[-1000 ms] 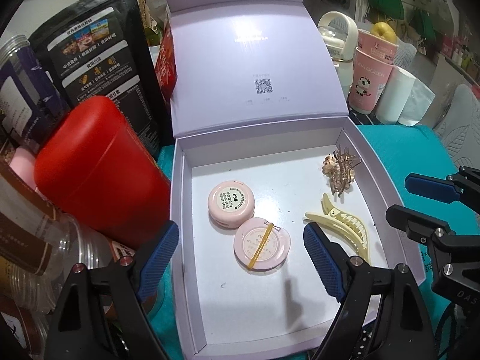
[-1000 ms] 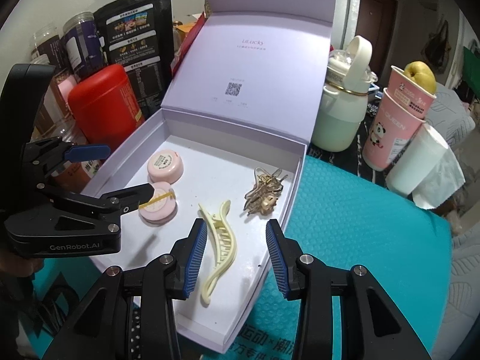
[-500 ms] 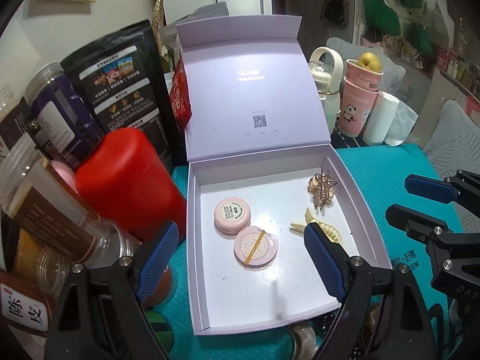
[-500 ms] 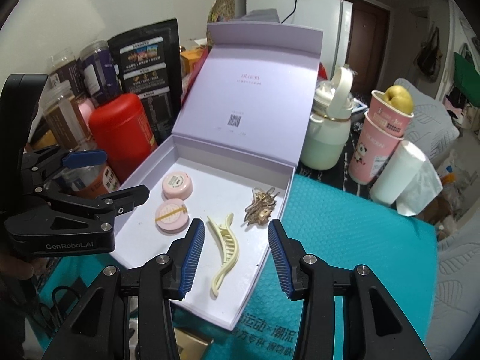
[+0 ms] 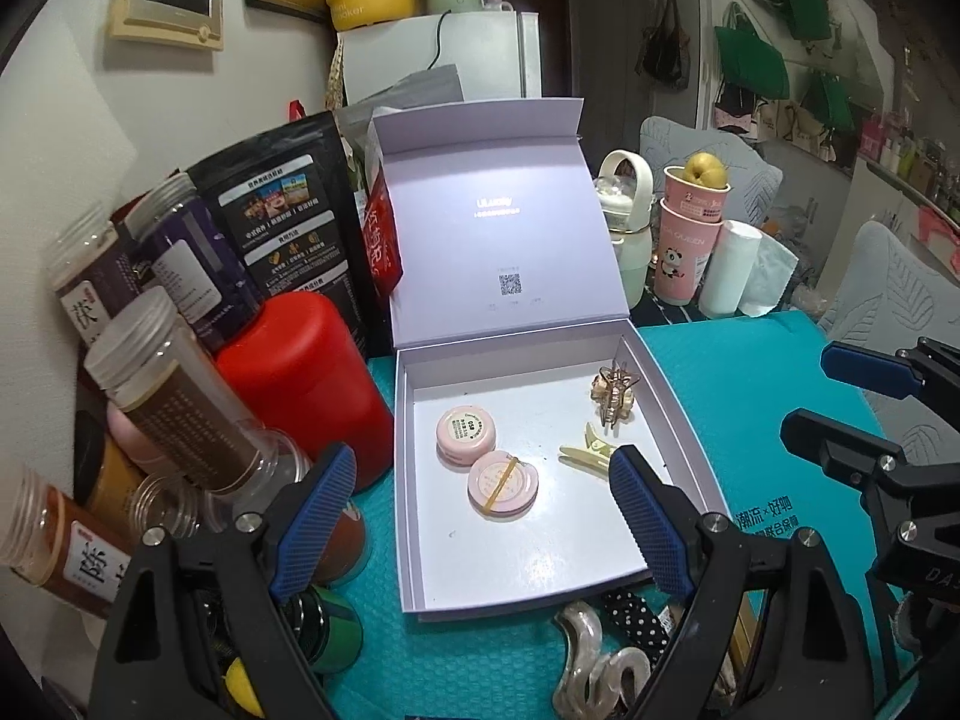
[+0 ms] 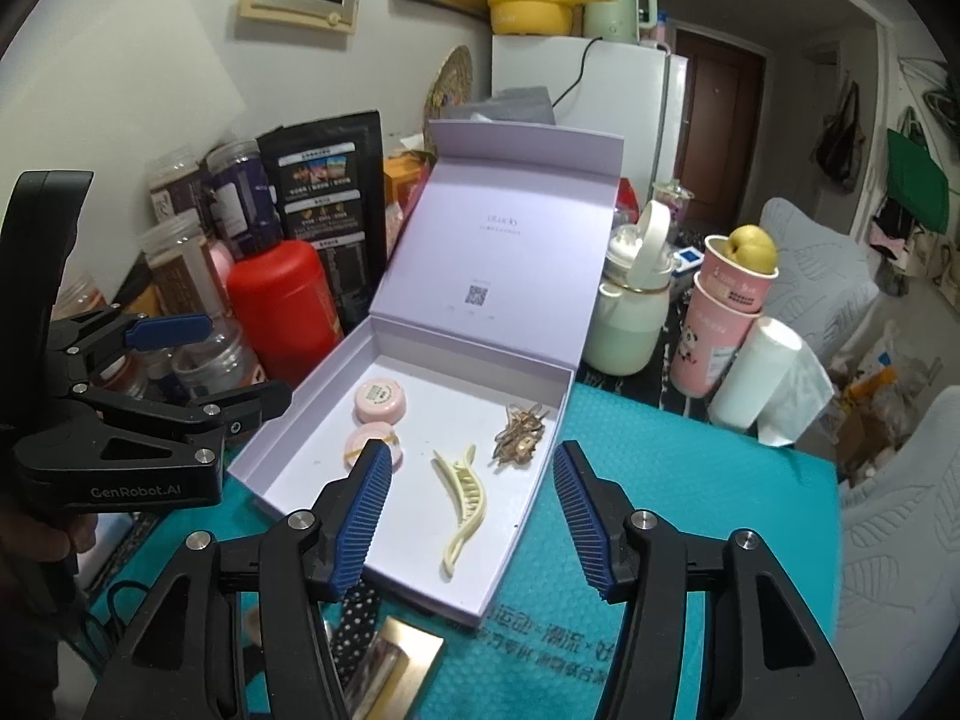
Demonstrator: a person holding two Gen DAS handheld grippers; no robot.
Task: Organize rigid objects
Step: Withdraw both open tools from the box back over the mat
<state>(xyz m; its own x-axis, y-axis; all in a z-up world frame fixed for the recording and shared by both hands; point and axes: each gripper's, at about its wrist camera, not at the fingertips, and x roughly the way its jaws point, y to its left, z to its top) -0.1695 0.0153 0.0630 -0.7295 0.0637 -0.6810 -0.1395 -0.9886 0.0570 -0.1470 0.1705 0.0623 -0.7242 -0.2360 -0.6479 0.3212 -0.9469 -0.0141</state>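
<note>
Teal mat [image 6: 690,480]: two pink tins [image 6: 380,399], two hair clips [image 6: 461,501].

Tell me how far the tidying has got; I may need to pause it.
Done: two pink tins, a gold hair claw and a cream hair clip lie in the open lilac box. In hand: nothing; left gripper and right gripper are open, the right's jaws just widened. Left: a clear clip and dotted clip outside.

We see two round tins [image 6: 379,398] left in box [image 6: 312,405], long clip [image 6: 461,501] centre, claw clip [image 6: 519,431] right; canister [image 6: 282,306] left of box.
</note>
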